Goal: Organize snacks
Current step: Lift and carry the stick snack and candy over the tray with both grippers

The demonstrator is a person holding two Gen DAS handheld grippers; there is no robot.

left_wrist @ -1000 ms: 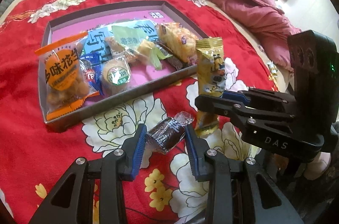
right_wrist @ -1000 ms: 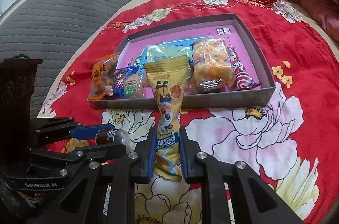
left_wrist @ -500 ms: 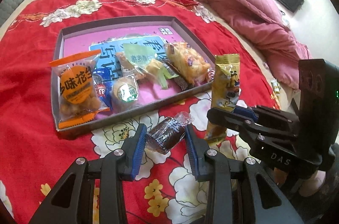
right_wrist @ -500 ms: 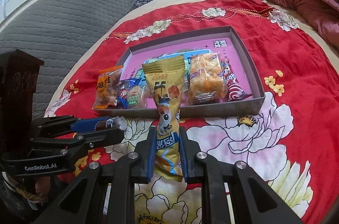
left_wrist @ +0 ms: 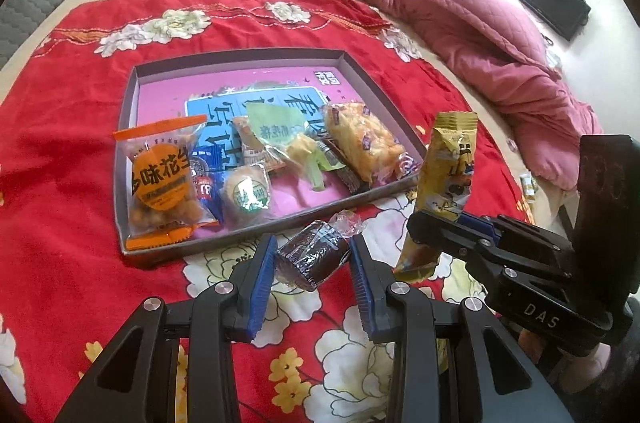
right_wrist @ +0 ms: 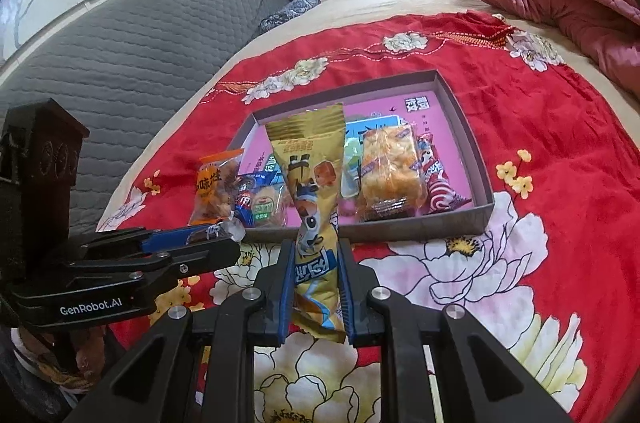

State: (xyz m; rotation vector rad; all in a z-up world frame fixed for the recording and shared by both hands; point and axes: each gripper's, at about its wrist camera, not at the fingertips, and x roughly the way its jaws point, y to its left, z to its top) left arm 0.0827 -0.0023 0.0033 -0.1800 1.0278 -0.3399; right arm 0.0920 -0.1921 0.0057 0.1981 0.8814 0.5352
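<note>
On a bed spread with a red floral cloth (left_wrist: 72, 159), the left gripper (left_wrist: 310, 255) pinches a dark brown wrapped cake (left_wrist: 310, 255) and the right gripper (right_wrist: 316, 283) pinches a tall yellow snack packet (right_wrist: 310, 183), both held just in front of a shallow grey box (right_wrist: 480, 159) holding several wrapped snacks.

Bedspread (left_wrist: 60, 183): red, white and yellow flowers. Tray (left_wrist: 132, 95): grey rim, pink floor, blue print. Held packet (right_wrist: 308, 175): yellow, cartoon print. Held cake (left_wrist: 312, 255): dark brown, clear wrap. Quilt (left_wrist: 460, 23): pink.
</note>
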